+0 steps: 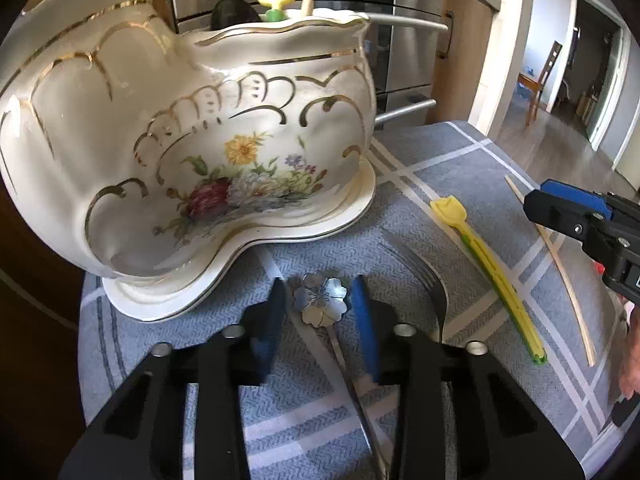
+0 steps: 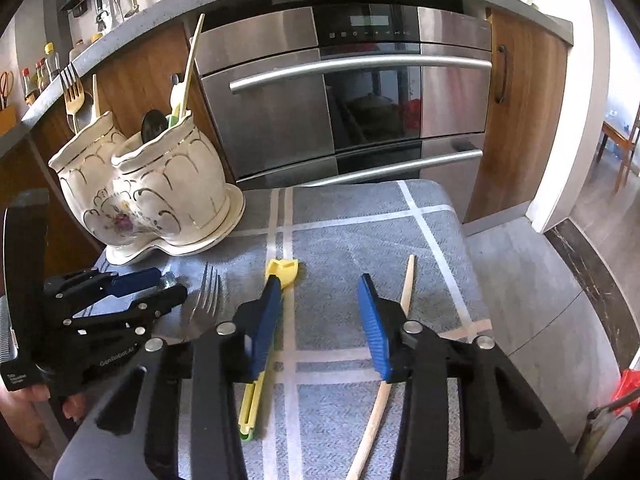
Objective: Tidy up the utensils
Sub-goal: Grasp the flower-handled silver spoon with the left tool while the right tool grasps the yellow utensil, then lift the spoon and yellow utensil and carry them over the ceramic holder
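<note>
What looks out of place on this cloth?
Four utensils lie loose on the cloth: flower-headed spoon, fork, yellow spatula, wooden chopstick. The others stand in the ceramic holder.

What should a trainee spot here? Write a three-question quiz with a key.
1. True or false: the flower-headed spoon lies between the left gripper's fingers.
2. Which utensil lies between the fork and the wooden chopstick? A) yellow scoop B) black ladle C) butter knife
3. How many utensils lie loose on the grey cloth?

Key: 1 true; 2 A; 3 four (spoon, fork, scoop, chopstick).
</note>
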{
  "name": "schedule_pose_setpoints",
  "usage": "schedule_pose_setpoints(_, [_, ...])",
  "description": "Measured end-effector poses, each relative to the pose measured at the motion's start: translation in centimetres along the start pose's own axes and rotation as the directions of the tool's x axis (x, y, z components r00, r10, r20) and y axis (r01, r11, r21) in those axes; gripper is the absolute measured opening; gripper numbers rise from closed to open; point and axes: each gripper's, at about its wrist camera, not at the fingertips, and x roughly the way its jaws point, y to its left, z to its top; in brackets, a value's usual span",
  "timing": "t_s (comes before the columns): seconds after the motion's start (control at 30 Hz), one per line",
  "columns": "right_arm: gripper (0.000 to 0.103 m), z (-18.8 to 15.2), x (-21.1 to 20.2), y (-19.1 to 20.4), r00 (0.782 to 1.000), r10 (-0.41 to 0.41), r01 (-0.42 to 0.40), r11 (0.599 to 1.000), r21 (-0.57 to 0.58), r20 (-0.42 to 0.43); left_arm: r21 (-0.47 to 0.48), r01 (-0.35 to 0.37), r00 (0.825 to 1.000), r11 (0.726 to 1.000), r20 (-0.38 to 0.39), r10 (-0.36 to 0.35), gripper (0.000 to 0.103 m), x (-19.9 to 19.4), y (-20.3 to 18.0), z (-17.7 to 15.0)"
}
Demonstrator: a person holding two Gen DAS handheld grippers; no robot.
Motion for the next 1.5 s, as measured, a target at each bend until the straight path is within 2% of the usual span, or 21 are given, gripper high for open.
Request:
schedule_pose_setpoints(0.2, [0.037,0.1,-0.1,-0.2,1.000,0.003,-0.003,1.000,0.000,-0.003,0.003,0.011,1.000,1.000,0.008,-0.011,0.028,-0.6,-0.3,-0.2])
schedule_pose_setpoints(0.47, [0.037,0.8,-0.2,-3.0,0.999,0.032,-0.030,0.993,0.111,-0.011,-0.006,0.034,0.996,0.999,0.083,-0.034,0.028,-4.2,-0.1,-0.7])
schedule_pose_setpoints(0.7, [0.037,0.4,0.8,-0.6,0.997,0.055,-0.054,0.998,0.019,-0.047,-0.016,0.043,0.989,0.999,0.140,-0.041,0.028,-6.6,0.6,-0.8])
schedule_pose_setpoints(0.8, [0.037,0.1,2.3,1.1,0.993,0.059,-0.062,0.998,-0.030,-0.103,-0.018,0.050,0.989,0.999,0.139,-0.047,0.028,-6.7,0.8,-0.9])
schedule_pose_setpoints(0.87, [0.037,-0.2,3.2,2.2,0.992,0.023,-0.033,0.997,-0.074,-0.124,-0.014,0.050,0.990,0.999,0.134,-0.047,0.028,-6.6,0.9,-1.1])
schedule_pose_setpoints(1.0, [0.037,-0.5,4.3,3.7,0.989,0.008,-0.026,0.993,-0.117,-0.151,-0.010,0.053,0.990,0.999,0.130,-0.051,0.028,-6.4,0.9,-1.1])
schedule_pose_setpoints(1.07, [0.032,-0.7,4.6,4.5,0.988,-0.033,0.008,0.986,-0.168,-0.148,-0.005,0.053,0.990,0.999,0.131,-0.052,0.028,-6.4,0.8,-1.1])
schedule_pose_setpoints(1.1, [0.023,-0.8,4.6,4.7,0.989,-0.043,0.017,0.984,-0.180,-0.142,-0.004,0.052,0.990,0.999,0.132,-0.051,0.028,-6.5,0.9,-1.2])
schedule_pose_setpoints(1.13, [0.015,-0.9,4.6,4.7,0.989,-0.039,0.013,0.984,-0.178,-0.144,-0.003,0.052,0.990,0.999,0.134,-0.051,0.028,-6.6,0.9,-1.3])
schedule_pose_setpoints(1.2, [0.010,-0.9,4.6,4.5,0.988,-0.021,-0.002,0.988,-0.152,-0.150,-0.003,0.056,0.988,0.998,0.141,-0.055,0.028,-7.0,1.1,-1.4])
schedule_pose_setpoints(1.33, [0.009,-0.7,3.7,3.6,0.993,0.030,-0.041,0.995,-0.091,-0.113,-0.006,0.064,0.986,0.998,0.155,-0.062,0.028,-7.6,1.2,-1.5])
schedule_pose_setpoints(1.5, [0.010,-0.3,1.9,3.1,0.997,0.070,-0.072,0.995,-0.069,-0.039,-0.002,0.073,0.979,0.997,0.189,-0.071,0.028,-9.2,1.3,-1.9])
